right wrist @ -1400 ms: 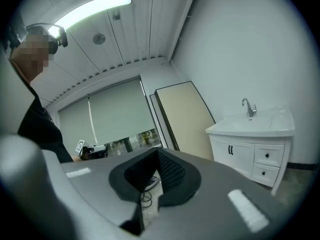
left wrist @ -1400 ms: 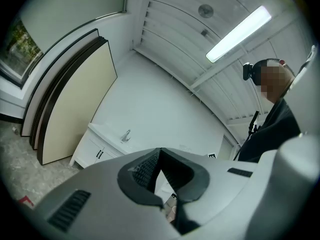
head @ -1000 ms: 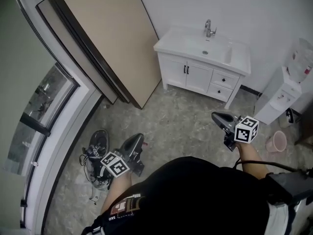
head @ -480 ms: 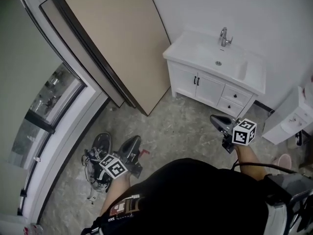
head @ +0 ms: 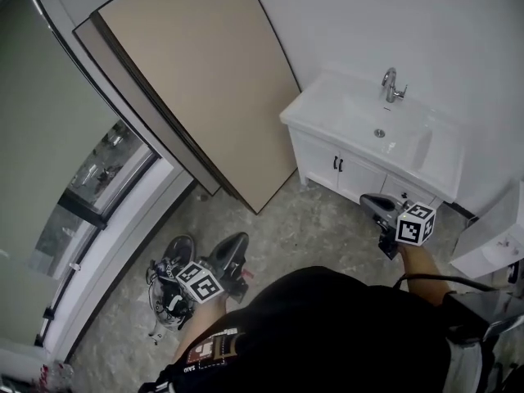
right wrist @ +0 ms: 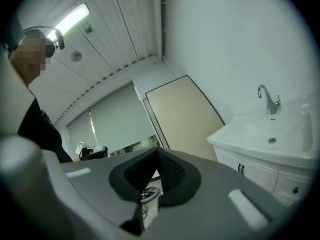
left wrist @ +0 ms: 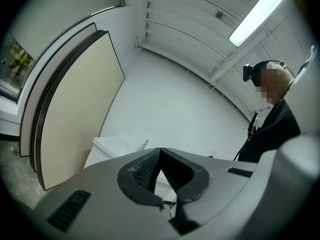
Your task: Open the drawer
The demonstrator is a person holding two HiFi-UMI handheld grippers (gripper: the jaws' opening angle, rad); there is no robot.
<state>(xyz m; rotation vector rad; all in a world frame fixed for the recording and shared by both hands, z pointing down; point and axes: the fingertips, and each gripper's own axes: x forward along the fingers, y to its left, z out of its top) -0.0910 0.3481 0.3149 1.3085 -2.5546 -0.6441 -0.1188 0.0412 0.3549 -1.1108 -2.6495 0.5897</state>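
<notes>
The white vanity with a sink and faucet stands against the far wall. Its small drawers are right of the two doors and partly hidden behind my right gripper. That gripper is shut and empty, in the air in front of the vanity. In the right gripper view a drawer front with a dark knob shows at the lower right, beyond the right gripper. My left gripper hangs over the floor, well left of the vanity. The left gripper has its jaws together with nothing between them.
A large beige panel leans against the wall left of the vanity. A glass window wall runs along the left. A tangle of cables and black gear lies on the floor by the left gripper. A white appliance stands right of the vanity.
The vanity has grown larger and closer in the head view. Both grippers have travelled toward it with the person, and the right gripper now overlaps its drawer side. Both stay shut.
</notes>
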